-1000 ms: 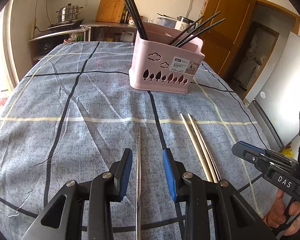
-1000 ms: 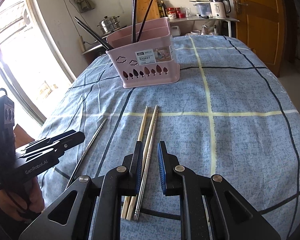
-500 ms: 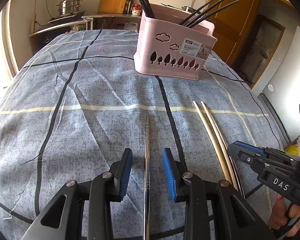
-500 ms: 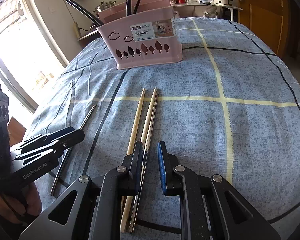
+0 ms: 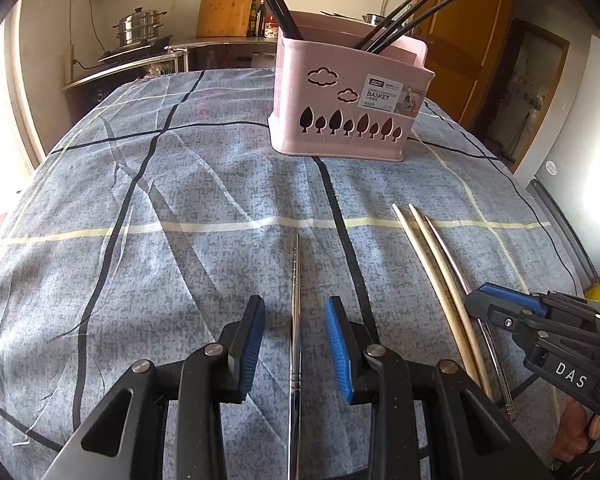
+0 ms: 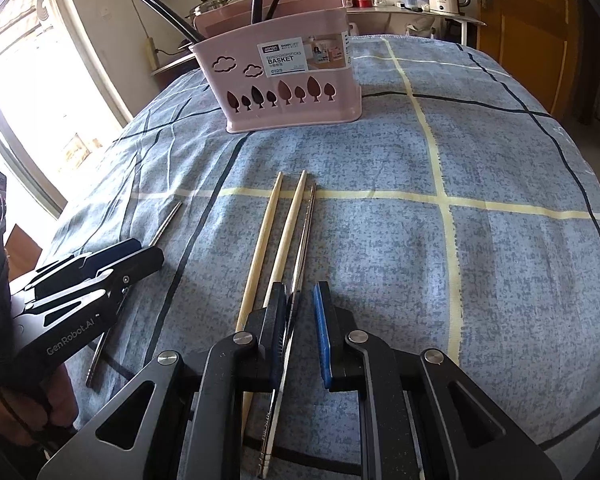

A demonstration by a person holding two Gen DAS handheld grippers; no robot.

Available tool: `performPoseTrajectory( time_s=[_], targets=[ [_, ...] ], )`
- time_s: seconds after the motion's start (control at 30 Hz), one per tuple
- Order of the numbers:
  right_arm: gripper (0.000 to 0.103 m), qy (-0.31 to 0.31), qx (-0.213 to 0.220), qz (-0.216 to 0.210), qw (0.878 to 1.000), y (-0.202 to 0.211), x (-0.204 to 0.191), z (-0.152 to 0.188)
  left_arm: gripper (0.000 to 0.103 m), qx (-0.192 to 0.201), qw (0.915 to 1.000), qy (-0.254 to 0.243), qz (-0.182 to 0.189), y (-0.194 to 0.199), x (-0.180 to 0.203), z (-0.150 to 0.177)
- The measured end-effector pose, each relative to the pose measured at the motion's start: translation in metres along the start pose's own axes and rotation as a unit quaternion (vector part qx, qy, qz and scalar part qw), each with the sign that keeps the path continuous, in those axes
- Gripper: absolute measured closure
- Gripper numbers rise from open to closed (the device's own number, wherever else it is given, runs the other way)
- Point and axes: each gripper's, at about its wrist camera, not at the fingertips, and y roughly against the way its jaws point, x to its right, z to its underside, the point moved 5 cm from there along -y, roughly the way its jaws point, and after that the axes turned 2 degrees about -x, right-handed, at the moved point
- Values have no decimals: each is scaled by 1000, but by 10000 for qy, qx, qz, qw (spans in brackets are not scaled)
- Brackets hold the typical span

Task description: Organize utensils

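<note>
Two metal chopsticks and two wooden ones lie loose on the bench (image 5: 180, 200), all on the near side of the pink basket (image 5: 348, 92), pointing roughly toward it. One metal chopstick (image 5: 296, 300) lies alone, straight out from the basket's front wall. The other metal chopstick (image 6: 300, 256) lies just beside the wooden pair (image 6: 276, 240), further toward the basket's labelled end. Black chopsticks (image 5: 404, 16) already stand in the basket.

We have the left gripper (image 5: 296, 344) straddling the lone metal stick, jaws spread, pads apart from it on both sides. The right gripper (image 6: 300, 332) straddles the second metal stick, jaws spread but narrower; the stick looks to sit against the inner pad (image 6: 276, 336), the other pad clear.

Handling, as we judge it: thin, stiff, light, smooth steel, so slippery in the pads and likely to pivot. We'd take each near its thick end, where the grooved rings show, squarely across the shaft. The wooden neighbour touching the right-side stick could get dragged along.
</note>
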Motion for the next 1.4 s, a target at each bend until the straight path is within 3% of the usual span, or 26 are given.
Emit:
performPoseTrajectory(
  time_s=[0.27, 0.47, 0.87, 1.0, 1.1, 1.4],
  targets=[
    [90, -2, -1, 248, 9997, 1, 5, -2, 72, -5, 10000, 23, -30, 0, -1, 1],
    [90, -205, -31, 351, 9992, 4, 18, -5, 81, -111, 9997, 209, -79, -2, -8, -5],
    [92, 129, -259, 538, 9981, -17, 13, -34, 80, -421, 9976, -460, -286, -18, 1, -22],
    [97, 193, -285, 623, 9975, -17, 14, -33, 82, -459, 9971, -555, -227, -18, 0, -23],
    [98, 241, -336, 634, 9971, -18, 13, -35, 98, -530, 9971, -533, -141, -19, 0, -26],
    [98, -1, -138, 237, 9996, 0, 21, -45, 99, -512, 9978, -174, 375, -5, -2, -36]
  ],
)
